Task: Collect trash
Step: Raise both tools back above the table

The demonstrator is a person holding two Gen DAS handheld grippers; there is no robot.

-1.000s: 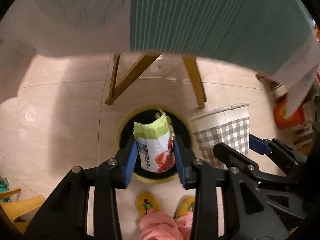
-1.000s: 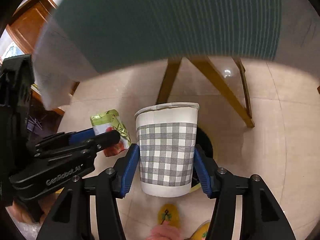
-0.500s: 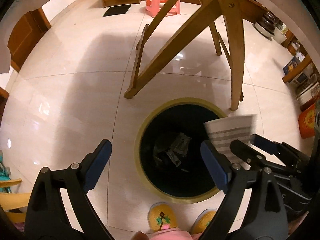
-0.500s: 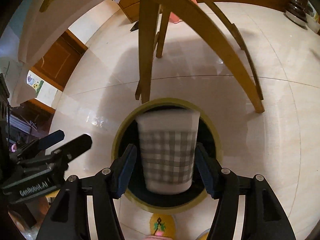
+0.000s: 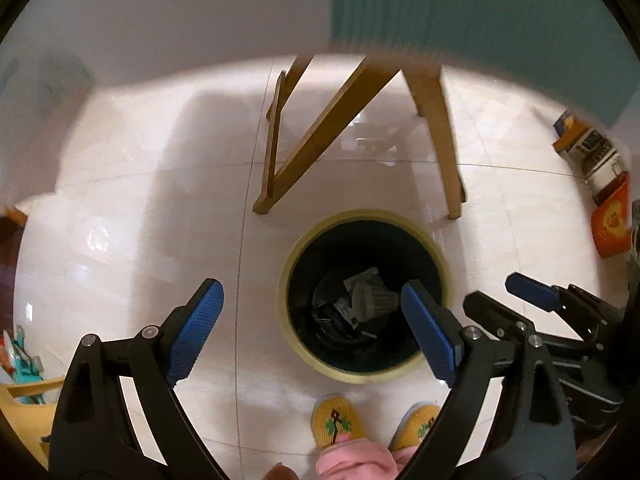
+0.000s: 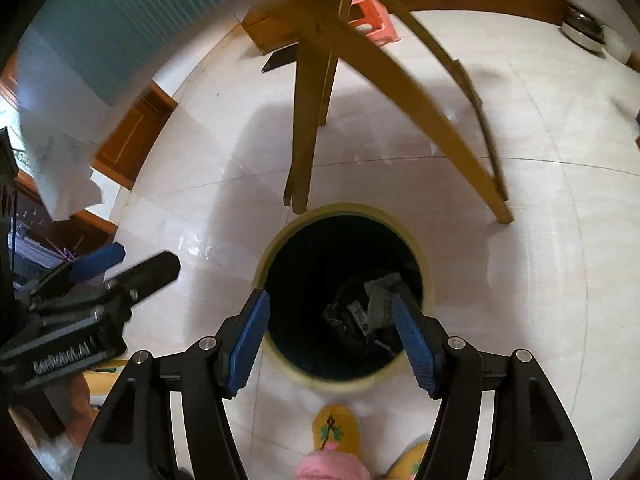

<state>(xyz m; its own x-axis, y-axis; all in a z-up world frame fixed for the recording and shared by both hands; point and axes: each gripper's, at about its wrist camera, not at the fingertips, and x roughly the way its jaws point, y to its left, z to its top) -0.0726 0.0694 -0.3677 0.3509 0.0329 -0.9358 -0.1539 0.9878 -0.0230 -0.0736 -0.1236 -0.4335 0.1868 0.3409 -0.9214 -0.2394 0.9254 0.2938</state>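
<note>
Checked paper cup (image 5: pixel 374 298) lying on its side at the bottom of the round yellow-rimmed bin (image 5: pixel 320 364), among crumpled wrappers (image 5: pixel 362 278), straight below and ahead of both tools. Left gripper (image 5: pixel 316 336) spread wide, holding nothing; right gripper (image 6: pixel 332 344) likewise parted and empty, more squarely over the bin mouth. Glossy pale floor tiles (image 5: pixel 160 220), slanted wooden table legs (image 5: pixel 320 132) beyond. Yellow knitted slippers (image 5: pixel 336 420) just beside the rim.
</note>
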